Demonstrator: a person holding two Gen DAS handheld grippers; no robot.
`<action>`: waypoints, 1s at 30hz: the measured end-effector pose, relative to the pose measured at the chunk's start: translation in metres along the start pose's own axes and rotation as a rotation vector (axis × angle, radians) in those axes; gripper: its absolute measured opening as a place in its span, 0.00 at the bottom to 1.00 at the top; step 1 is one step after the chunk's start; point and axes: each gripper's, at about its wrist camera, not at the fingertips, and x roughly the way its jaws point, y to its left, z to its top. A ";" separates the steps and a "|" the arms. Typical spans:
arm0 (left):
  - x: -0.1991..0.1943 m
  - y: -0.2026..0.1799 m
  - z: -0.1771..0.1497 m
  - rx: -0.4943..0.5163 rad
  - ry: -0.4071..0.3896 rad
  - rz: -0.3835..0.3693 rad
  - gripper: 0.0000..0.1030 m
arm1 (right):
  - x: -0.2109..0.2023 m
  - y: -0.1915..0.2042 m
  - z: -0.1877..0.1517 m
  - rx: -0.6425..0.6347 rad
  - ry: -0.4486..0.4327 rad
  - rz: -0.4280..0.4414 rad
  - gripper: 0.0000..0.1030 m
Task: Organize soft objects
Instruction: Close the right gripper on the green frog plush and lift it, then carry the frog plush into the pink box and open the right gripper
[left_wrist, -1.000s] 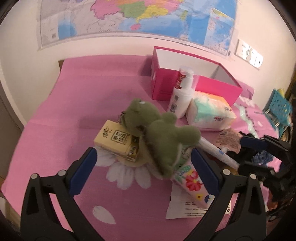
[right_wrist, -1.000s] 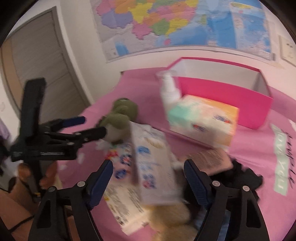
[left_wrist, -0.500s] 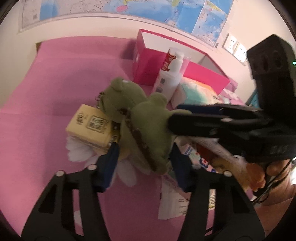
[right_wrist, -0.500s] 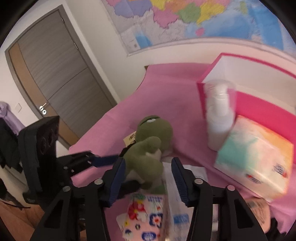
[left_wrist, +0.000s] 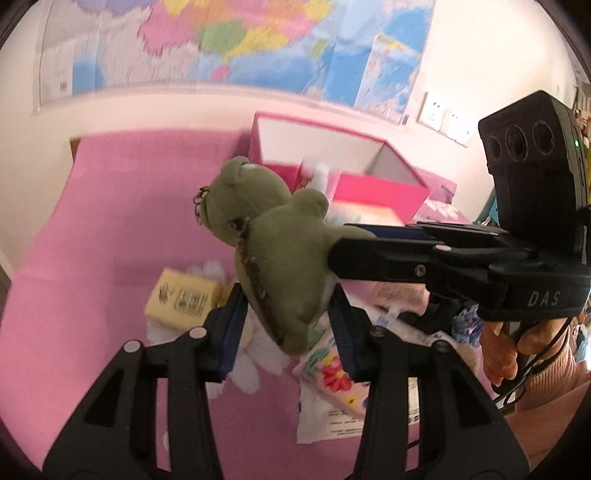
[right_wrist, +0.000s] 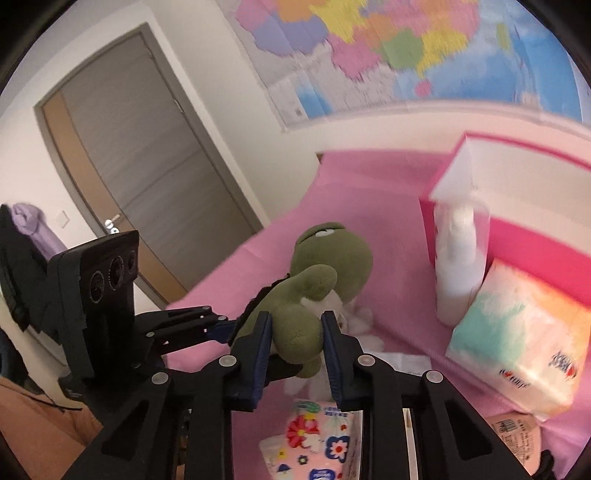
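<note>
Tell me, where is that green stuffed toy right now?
The green plush toy is off the pink bed, pinched between both grippers, left gripper and right gripper, in front of the pink box.

Your left gripper and right gripper share one build: black angular arms, silver screws, blue finger pads. Each carries a black three-lens camera block; the right body is marked "DAS". Your sleeve is pink.

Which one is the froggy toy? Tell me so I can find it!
Find the pink box under the wall map. In front of it, both grippers pinch the green plush toy above the pink cloth. It's the only fuzzy green thing; its neighbours are packets and a bottle.
</note>
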 end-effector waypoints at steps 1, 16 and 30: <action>-0.004 -0.003 0.004 0.010 -0.016 -0.003 0.45 | -0.006 0.004 0.002 -0.009 -0.020 0.004 0.26; 0.019 -0.045 0.113 0.218 -0.112 -0.039 0.45 | -0.085 -0.011 0.060 -0.039 -0.254 -0.080 0.25; 0.124 -0.030 0.163 0.224 0.073 -0.020 0.45 | -0.049 -0.105 0.095 0.153 -0.244 -0.158 0.25</action>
